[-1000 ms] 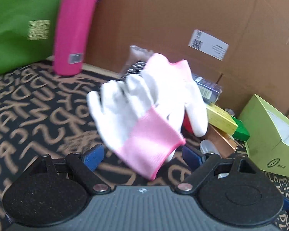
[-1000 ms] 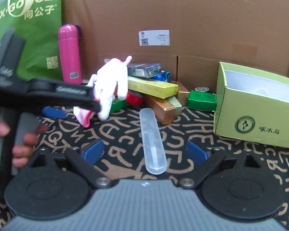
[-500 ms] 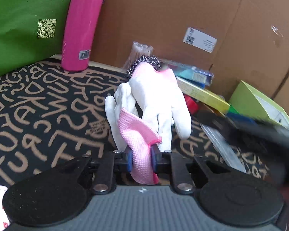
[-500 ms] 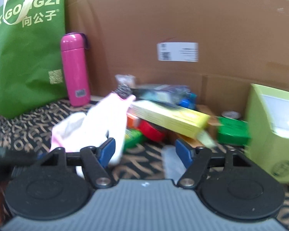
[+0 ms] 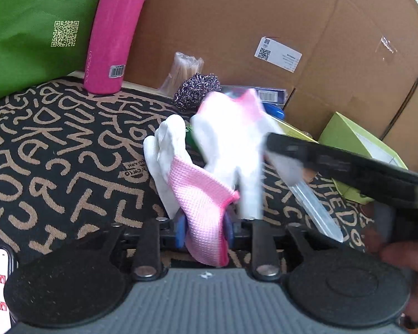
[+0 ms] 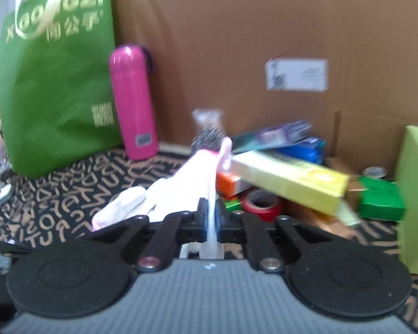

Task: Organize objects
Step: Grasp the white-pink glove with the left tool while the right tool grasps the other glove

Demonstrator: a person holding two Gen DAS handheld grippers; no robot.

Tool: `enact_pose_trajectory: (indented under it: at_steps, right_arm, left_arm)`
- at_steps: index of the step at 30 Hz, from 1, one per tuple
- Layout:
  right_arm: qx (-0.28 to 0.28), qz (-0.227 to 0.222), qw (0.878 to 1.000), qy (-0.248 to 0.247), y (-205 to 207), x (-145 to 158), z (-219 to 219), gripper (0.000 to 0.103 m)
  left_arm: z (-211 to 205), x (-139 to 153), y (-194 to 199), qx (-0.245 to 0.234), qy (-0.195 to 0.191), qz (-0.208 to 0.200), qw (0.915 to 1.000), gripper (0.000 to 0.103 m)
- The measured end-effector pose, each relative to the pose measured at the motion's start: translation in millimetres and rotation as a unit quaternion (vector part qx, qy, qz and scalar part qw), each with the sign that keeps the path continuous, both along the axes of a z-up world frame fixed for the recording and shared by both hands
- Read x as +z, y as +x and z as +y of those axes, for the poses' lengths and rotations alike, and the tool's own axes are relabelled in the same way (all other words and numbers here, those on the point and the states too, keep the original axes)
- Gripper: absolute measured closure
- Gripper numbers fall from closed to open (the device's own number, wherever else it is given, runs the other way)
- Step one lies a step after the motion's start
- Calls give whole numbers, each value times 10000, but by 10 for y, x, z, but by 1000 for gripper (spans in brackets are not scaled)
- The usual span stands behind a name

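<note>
A: Where's the glove [image 5: 223, 150]?

B: Between both tools. Its pink cuff [image 5: 206, 217] sits in the left gripper [image 5: 204, 229], white fingers standing up ahead over the letter-patterned mat [image 5: 55, 153].

A: Anything unclear?

B: The right wrist view is blurred. A dark arm [image 5: 348, 164] crosses the left view, hiding part of the clear plastic case [image 5: 315, 208].

A: And the jaws?

B: The left gripper's have just eased wider yet clamp the cuff. The right gripper [image 6: 209, 217] has just closed on a thin white edge of the glove.
</note>
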State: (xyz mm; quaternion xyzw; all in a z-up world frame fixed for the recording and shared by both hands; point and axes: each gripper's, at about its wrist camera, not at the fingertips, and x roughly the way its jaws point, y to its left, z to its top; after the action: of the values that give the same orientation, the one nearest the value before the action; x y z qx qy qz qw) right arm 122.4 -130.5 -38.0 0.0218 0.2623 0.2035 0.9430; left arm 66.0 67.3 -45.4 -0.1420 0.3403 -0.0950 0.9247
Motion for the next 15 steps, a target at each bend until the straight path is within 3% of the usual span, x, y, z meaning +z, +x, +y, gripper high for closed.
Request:
enact_pose_trajectory:
  at_steps: [4,5,7,12,13,15]
  right_arm:
    - [-265,-90,9995,151,-216,121,-313,99]
    - [-322,-70,9993,172,-273,136,-390,99]
    - [-475,50,9988,114,-392,129,-525,99]
    - [-893,666,9904,-824,-606,-121,-713,96]
    - [-997,663,9883,-941,-627,-166,-732,94]
    - [-1046,686,9879,-913,-653,-203,-762,66]
  left_arm:
    - [-68,26,-52,-134,62,-11,9999,70]
    - [-89,27,-70,-203,103,21,9997,80]
    - [-123,31,-133,-381,117,62,9992,82]
    - [-278,39,-325,-1018,180,77,9946,82]
    - [-324,32,-354,-1016,304,36,9944,81]
    - [-365,22,-375,-850,531,-61,9949,67]
